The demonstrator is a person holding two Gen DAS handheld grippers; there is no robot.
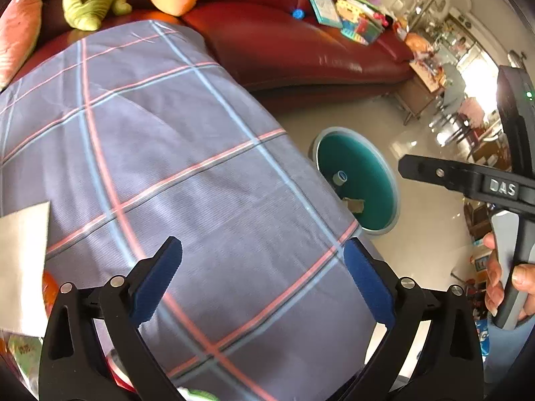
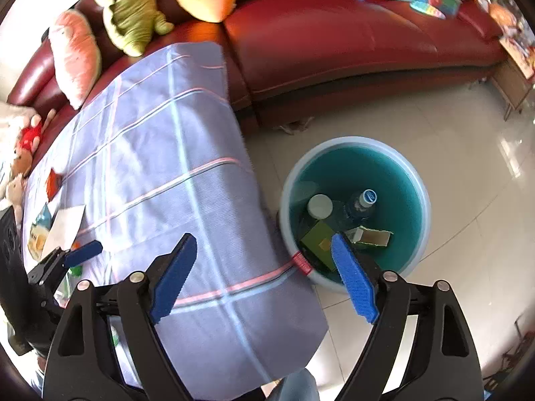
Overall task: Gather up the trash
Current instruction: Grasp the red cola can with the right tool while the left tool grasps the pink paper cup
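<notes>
Checked cloth (image 1: 187,153) covers the counter before a red sofa (image 1: 301,46) in the left wrist view, where the left tongs (image 1: 264,277) gape empty over it, white paper (image 1: 20,260) lying at the left. Right wrist view: the right tongs (image 2: 264,277) stand released, empty, above the counter's edge beside the teal bin (image 2: 354,214) on the floor, which holds a bottle (image 2: 364,202), a cup (image 2: 319,205) and cartons (image 2: 317,240).

Bright daylight, both views. Strong glare off the glossy floor (image 1: 418,153) and blown-out window area at the right edge of the left wrist view. Sheen on the red sofa (image 2: 334,40). Soft shadow across the checked cloth (image 1: 150,140). Heavy fisheye bending, dark vignette in the corners. Slight motion blur on the cloth edges; far room is smeared, small detail unreadable.
</notes>
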